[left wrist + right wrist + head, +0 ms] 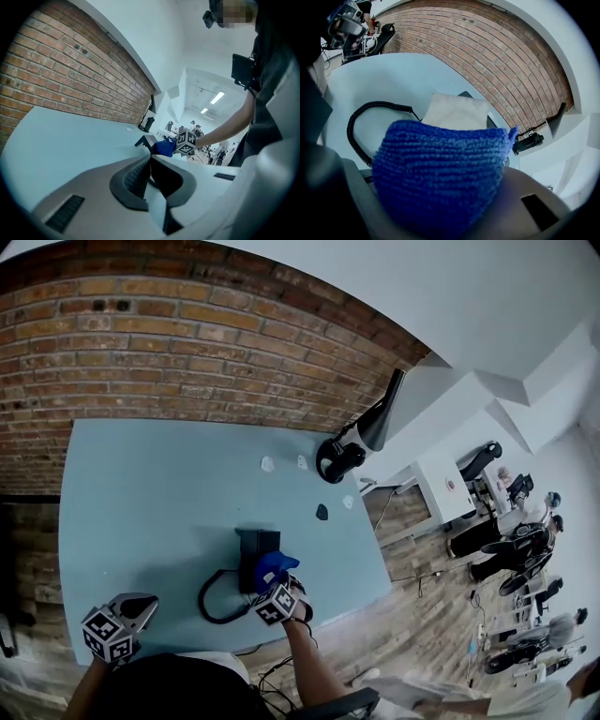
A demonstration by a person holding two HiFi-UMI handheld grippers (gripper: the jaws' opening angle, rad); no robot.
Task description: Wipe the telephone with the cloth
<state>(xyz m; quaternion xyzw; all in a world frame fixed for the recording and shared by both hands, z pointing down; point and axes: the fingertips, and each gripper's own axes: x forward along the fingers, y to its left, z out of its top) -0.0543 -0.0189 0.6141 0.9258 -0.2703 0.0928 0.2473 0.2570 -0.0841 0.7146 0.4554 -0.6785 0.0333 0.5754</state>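
The fingers of the right gripper (436,197) are closed on a bunched blue cloth (440,173), which fills the lower middle of the right gripper view and hides their tips. In the head view this gripper (279,579) sits at lower centre. There the cloth (273,565) pokes out above its marker cube, right at the lower right edge of the black telephone (253,545); whether the cloth presses on it I cannot tell. The telephone stands on the pale blue tabletop (159,493), near its bottom edge, and a coiled black cord (214,601) loops out from it to the lower left. In the right gripper view the cord (356,131) curls at the left

The fingers of the left gripper (150,161) meet at their tips with nothing between them. In the head view the left gripper (139,607) hangs at lower left, over the tabletop's corner and well apart from the telephone. In its own view the cloth (165,147) and the telephone (144,139) show at centre, beyond the fingers

Further up the tabletop lie a few small white scraps (268,463) and a dark one (322,512). A black lamp (380,423) stands at the tabletop's upper right corner, against the brick wall (187,343)
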